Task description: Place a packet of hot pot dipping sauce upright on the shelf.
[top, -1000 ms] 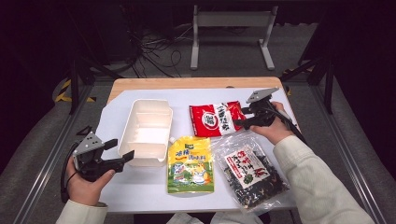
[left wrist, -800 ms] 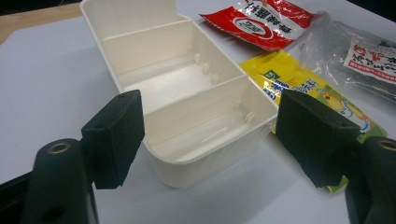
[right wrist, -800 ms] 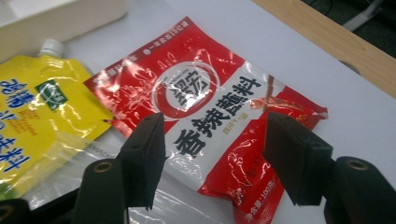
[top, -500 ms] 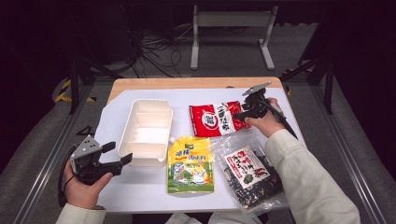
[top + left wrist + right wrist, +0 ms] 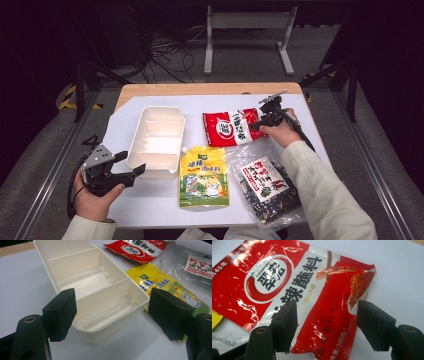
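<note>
Your left gripper (image 5: 131, 167) sits at the table's near left corner, jaws spread wide and empty; your hand hides much of its body in the high view. In the left gripper view the white divided tray (image 5: 100, 287) lies just ahead of the jaws, its near end between them but untouched, and the frame's top cuts off its far end. Right of the tray lies the yellow pouch (image 5: 203, 176), then the clear bag of dark seaweed (image 5: 267, 186), partly under your right sleeve. Your right gripper (image 5: 253, 126) is at the red sauce packet (image 5: 294, 290), which lies flat behind the pouch. Its jaws have just been opening and straddle the packet's right end, pads not pressing.
</note>
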Demonstrator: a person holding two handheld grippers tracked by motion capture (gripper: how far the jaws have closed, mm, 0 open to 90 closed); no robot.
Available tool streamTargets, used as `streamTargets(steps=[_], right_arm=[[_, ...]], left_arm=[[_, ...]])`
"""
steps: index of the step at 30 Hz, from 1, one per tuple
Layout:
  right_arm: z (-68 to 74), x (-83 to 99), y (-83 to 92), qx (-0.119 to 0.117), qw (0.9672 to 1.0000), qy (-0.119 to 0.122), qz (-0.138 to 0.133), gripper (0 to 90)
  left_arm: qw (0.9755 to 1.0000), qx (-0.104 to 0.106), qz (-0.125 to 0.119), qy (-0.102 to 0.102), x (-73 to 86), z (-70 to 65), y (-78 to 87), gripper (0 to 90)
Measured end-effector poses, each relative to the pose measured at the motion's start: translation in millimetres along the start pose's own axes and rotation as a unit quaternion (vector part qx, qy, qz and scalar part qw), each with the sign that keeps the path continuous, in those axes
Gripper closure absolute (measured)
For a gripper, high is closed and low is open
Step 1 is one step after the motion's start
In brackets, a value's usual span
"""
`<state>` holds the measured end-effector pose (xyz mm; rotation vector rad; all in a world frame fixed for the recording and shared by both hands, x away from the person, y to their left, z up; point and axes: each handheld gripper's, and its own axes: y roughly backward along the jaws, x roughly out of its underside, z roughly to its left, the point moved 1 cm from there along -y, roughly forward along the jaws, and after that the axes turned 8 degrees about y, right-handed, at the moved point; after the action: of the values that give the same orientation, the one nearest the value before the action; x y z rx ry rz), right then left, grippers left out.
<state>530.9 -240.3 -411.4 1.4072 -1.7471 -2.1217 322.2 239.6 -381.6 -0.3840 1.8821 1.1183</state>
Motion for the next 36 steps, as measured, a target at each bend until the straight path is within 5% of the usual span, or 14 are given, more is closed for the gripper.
streamTargets(steps=[13, 26, 36], right_arm=[[-0.1, 12.3, -23.9, -0.011, 0.9983, -0.006, 0.056, 24.2], [1.3, 10.7, -23.0, -0.034, 0.9975, -0.005, 0.062, 45.2], [11.6, 2.5, -19.3, -0.007, 0.9974, 0.001, 0.072, 69.1]], left_arm=[[1.0000, 0.002, 0.004, 0.002, 0.2, -1.1, -4.6, 23.5], [1.0000, 0.003, 0.008, -0.002, 0.5, -2.2, -8.3, 22.9], [0.9999, 0.007, 0.011, -0.005, 1.2, -3.8, -9.7, 22.9]])
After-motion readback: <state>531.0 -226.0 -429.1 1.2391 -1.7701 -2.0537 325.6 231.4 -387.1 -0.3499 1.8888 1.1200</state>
